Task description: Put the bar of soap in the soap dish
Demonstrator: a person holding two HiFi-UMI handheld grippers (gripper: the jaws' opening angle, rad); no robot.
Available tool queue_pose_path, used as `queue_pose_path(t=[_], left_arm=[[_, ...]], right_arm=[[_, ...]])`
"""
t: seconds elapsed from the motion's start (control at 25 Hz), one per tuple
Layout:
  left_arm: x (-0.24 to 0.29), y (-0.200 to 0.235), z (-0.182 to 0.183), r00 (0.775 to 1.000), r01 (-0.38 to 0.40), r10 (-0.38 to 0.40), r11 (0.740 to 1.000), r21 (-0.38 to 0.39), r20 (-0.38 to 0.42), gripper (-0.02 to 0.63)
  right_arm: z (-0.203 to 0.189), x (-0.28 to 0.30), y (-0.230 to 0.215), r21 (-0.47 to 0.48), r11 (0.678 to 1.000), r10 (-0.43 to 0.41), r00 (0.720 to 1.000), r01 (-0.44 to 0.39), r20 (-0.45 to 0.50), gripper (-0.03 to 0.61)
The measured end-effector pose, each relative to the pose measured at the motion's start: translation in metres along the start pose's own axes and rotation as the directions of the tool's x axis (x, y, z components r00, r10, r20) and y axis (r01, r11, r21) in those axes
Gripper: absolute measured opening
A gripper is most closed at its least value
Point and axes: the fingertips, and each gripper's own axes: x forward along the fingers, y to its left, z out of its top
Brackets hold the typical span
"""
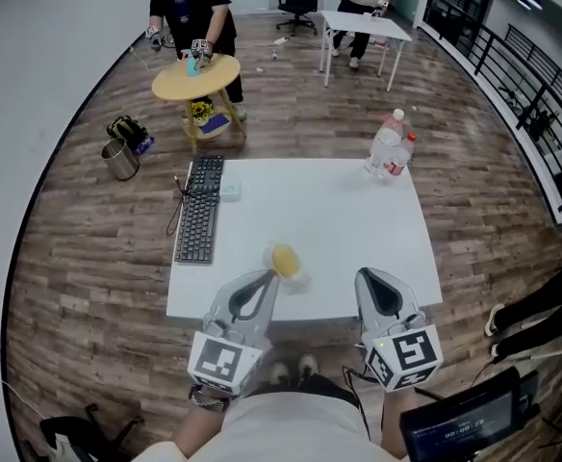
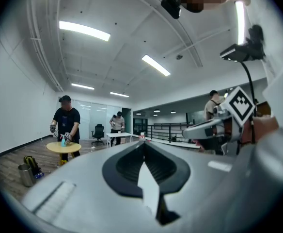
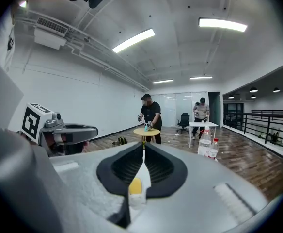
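Your left gripper point(image 1: 266, 277), right gripper point(image 1: 367, 277): clenched, empty. Soap bar point(image 1: 284, 258) touching soap dish point(image 1: 298, 279), surface's point(image 1: 339, 224) near edge.

Table: a white square table point(image 1: 339, 248) stood on wood flooring.
Left edge: a black keyboard point(image 1: 200, 210) lay lengthwise, a small pale packet point(image 1: 228, 191) just beside it.
Far right corner: two plastic bottles point(image 1: 390, 147) stood upright.
Front edge: a yellow bar of soap point(image 1: 284, 258) touched a clear soap dish point(image 1: 297, 279).

Left gripper point(image 1: 269, 277), right gripper point(image 1: 365, 277): both closed.
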Motion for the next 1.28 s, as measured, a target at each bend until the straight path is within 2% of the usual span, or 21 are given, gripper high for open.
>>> queue_pose_path(t=[0.08, 0.2, 0.28, 0.36, 0.48, 0.64, 0.76, 0.96, 1.28], left_arm=[[-0.005, 0.008, -0.006, 1.000, -0.015, 0.015, 1.000, 0.005, -0.018, 0.005], [-0.014, 0.017, -0.018, 0.999, -0.027, 0.029, 0.998, 0.057, -0.041, 0.005], [-0.020, 0.017, -0.016, 0.998, -0.041, 0.044, 0.998, 0.056, -0.043, 0.006], [-0.023, 0.011, -0.014, 0.999, -0.024, 0.027, 0.998, 0.066, -0.039, 0.006], [-0.028, -0.006, -0.012, 0.999, 0.012, -0.009, 0.996, 0.094, -0.032, 0.005], [-0.038, -0.033, -0.005, 1.000, 0.013, -0.011, 0.996, 0.086, -0.028, 0.005], [-0.046, -0.058, -0.008, 0.998, 0.044, -0.040, 0.993, 0.112, -0.039, 0.005], [-0.059, -0.096, -0.009, 0.999, 0.037, -0.033, 0.994, 0.104, -0.040, 0.005], [-0.081, -0.139, -0.018, 0.999, 0.013, -0.010, 0.999, 0.046, -0.053, 0.005]], right_arm=[[-0.001, -0.002, 0.001, 0.006, 1.000, -0.016, 1.000, 0.016, -0.003, 0.011], [-0.004, -0.009, 0.004, 0.022, 1.000, -0.021, 1.000, 0.022, -0.010, 0.009], [-0.004, -0.014, 0.007, 0.019, 1.000, -0.019, 1.000, 0.019, -0.008, 0.011], [-0.001, -0.018, 0.010, 0.013, 1.000, -0.019, 1.000, 0.019, 0.000, 0.011], [0.001, -0.029, 0.013, 0.019, 1.000, -0.018, 1.000, 0.018, 0.011, 0.011], [-0.006, -0.054, 0.015, 0.043, 0.999, -0.015, 1.000, 0.015, 0.005, 0.009], [-0.013, -0.072, 0.016, 0.054, 0.999, 0.000, 1.000, 0.000, -0.006, 0.009], [-0.022, -0.103, 0.017, 0.060, 0.998, 0.022, 1.000, -0.022, -0.007, 0.009], [-0.039, -0.149, 0.025, 0.062, 0.996, 0.061, 0.998, -0.060, -0.021, 0.009]])
